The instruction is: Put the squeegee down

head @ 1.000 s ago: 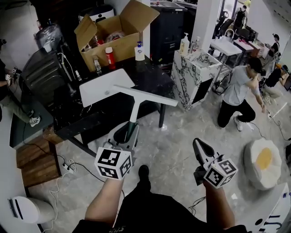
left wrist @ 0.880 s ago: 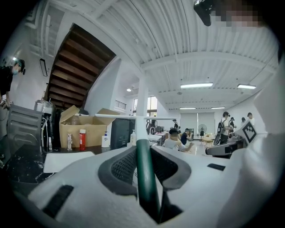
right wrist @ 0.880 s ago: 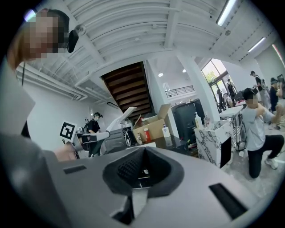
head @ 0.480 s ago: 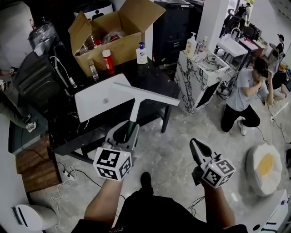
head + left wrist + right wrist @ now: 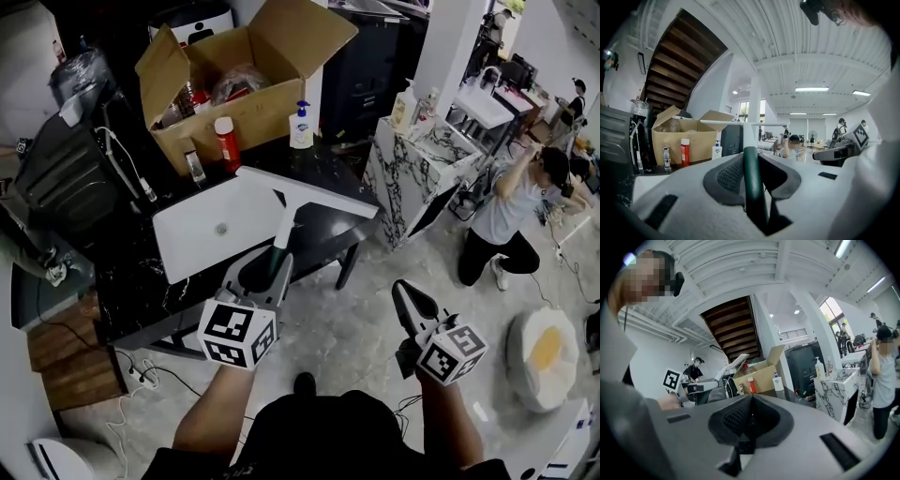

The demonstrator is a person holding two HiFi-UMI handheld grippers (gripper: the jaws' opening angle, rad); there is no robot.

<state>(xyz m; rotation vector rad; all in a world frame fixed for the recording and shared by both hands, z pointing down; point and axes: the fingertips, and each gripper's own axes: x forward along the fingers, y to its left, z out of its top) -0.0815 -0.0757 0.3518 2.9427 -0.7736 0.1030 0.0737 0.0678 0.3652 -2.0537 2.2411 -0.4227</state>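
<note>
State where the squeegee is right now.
Left of centre in the head view, the squeegee has its green handle clamped in the left gripper, its white blade out ahead by the white panel on the black table, near the cardboard box.

In the head view the lower end of the green handle of the squeegee [image 5: 286,220] is buried between the jaws of the left gripper [image 5: 265,267], and in the left gripper view its white blade is seen edge-on only, as a thin line. The contents of the cardboard box [image 5: 253,103] are largely covered by its flaps, and the print on the red bottle [image 5: 226,141] and the pump bottle [image 5: 301,127] before it is too small to be read. A white object [image 5: 61,459] at the head view's lower left corner is cut off by the edge and cannot be identified.
</note>
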